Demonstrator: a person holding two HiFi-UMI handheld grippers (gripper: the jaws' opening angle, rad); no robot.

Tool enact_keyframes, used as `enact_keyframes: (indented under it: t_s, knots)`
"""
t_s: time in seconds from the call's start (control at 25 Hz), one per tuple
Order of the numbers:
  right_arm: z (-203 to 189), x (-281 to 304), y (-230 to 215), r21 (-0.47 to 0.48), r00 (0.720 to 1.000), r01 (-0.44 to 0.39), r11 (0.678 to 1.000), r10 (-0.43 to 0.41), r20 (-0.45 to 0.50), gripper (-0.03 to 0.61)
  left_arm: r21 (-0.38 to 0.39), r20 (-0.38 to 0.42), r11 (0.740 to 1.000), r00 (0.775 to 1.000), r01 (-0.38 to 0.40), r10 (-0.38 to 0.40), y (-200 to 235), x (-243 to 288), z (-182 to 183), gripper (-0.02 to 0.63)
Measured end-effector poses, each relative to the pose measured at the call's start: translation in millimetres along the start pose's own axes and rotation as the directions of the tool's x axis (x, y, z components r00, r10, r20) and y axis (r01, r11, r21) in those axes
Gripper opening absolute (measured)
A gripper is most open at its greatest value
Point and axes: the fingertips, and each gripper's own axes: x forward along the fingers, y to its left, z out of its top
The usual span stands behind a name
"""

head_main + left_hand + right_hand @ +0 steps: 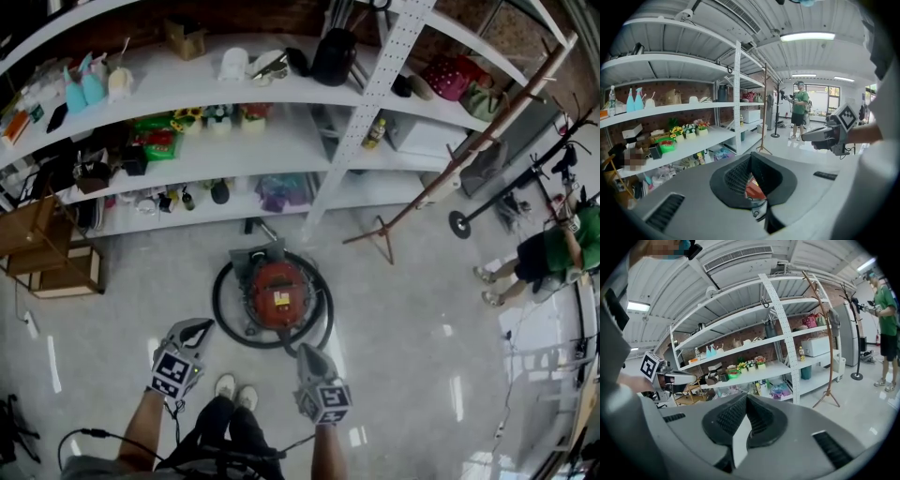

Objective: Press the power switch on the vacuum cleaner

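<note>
One white shelf rack [300, 94] fills the far side, three of its boards showing in the head view, all crowded with small goods. Before it lies one pale glossy floor [412, 319]. One person in green [553, 248] stands at the floor's right edge, and one wooden coat stand [469, 150] leans up across the rack's right end.

One vacuum cleaner [279, 295], a red canister, sits on the floor close to the rack's lowest board, with one black hose [218, 302] looped in a ring around it. Its power switch cannot be made out.

There are two tongs. The left tongs [204, 325] hang above the ring's left side, tips drawn together on nothing. The right tongs [305, 349] point at the canister's near edge, likewise pinched to and empty; whether they touch it cannot be told.

Only the head view shows the whole cleaner. The left gripper view catches a red sliver of it behind the tongs, plus the other gripper's marker cube.
</note>
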Motion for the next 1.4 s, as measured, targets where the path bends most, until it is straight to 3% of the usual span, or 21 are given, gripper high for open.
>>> enact_keyframes:
  t_s: [0.36,1.24,1.4]
  knots:
    - [-25,35,-11,0.013,1.0,0.001,1.0,0.0,-0.029,0.011,-0.014,-0.041,0.999,0.998,0.045,-0.045,10,37,-25,-0.008]
    - [-105,93,-38,0.018,0.992,-0.001,1.0,0.003,-0.13,0.012,-0.054,-0.078,0.997,0.995,0.05,-0.054,31,88,-114,-0.008]
    - [-122,107,-48,0.04,0.995,0.004,0.999,0.0,-0.097,0.012,-0.056,-0.082,0.997,0.995,0.056,-0.061,31,98,-126,-0.008]
